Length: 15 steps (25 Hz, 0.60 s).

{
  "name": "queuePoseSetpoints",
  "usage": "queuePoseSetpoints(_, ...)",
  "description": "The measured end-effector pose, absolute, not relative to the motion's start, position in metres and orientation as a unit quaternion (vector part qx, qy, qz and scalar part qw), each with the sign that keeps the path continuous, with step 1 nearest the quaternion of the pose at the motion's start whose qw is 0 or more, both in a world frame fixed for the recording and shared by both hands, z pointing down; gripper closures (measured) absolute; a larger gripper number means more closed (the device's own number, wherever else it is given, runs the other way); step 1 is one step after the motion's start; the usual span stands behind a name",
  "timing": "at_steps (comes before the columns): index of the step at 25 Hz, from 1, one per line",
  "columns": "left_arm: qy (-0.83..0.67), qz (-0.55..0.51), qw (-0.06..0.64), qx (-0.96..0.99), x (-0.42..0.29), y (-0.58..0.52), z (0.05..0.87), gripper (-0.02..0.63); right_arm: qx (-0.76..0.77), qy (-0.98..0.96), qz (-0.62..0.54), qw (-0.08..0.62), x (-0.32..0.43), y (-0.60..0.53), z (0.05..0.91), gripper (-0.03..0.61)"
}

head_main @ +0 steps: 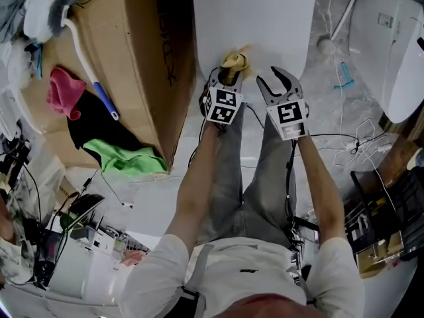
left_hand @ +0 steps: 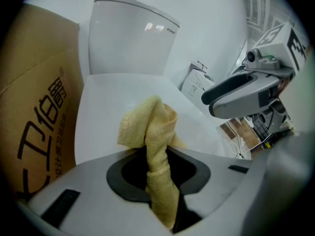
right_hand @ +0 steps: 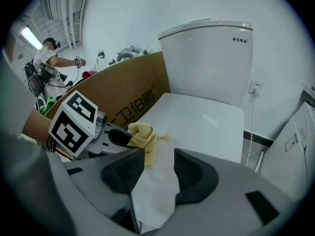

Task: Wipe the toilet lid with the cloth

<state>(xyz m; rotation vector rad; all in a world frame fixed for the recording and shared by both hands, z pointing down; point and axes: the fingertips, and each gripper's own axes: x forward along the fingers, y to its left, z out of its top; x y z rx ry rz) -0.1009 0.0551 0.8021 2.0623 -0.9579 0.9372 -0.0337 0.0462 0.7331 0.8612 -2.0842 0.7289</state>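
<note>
The closed white toilet lid (head_main: 255, 18) lies straight ahead, with the tank (left_hand: 130, 38) behind it. A crumpled yellow cloth (head_main: 235, 61) rests on the lid's near left part. My left gripper (head_main: 229, 77) is shut on the cloth (left_hand: 153, 132), which bunches out past the jaws over the lid (left_hand: 106, 107). Just to its right, my right gripper (head_main: 277, 83) stands open over the lid's front edge with nothing between its fingers. In the right gripper view, the cloth (right_hand: 142, 135) and the left gripper (right_hand: 110, 137) sit left of the lid (right_hand: 202, 119).
A tall cardboard box (head_main: 136, 65) stands against the toilet's left side. A toilet brush (head_main: 86, 61), a pink cloth (head_main: 63, 93) and a green cloth (head_main: 126, 158) lie on it. A white appliance (head_main: 397, 45) and loose cables (head_main: 351, 144) are on the right.
</note>
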Motion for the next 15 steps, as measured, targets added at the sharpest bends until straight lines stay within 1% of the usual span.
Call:
queuePoseSetpoints(6, -0.393, 0.355, 0.34, 0.777, -0.138, 0.065, 0.803, 0.509, 0.332, -0.816, 0.282, 0.379, -0.048, 0.055, 0.735, 0.376)
queuePoseSetpoints(15, -0.434, 0.348, 0.356, 0.751, -0.158, 0.083, 0.804, 0.509, 0.34, -0.807, 0.286, 0.389, -0.027, 0.075, 0.738, 0.376)
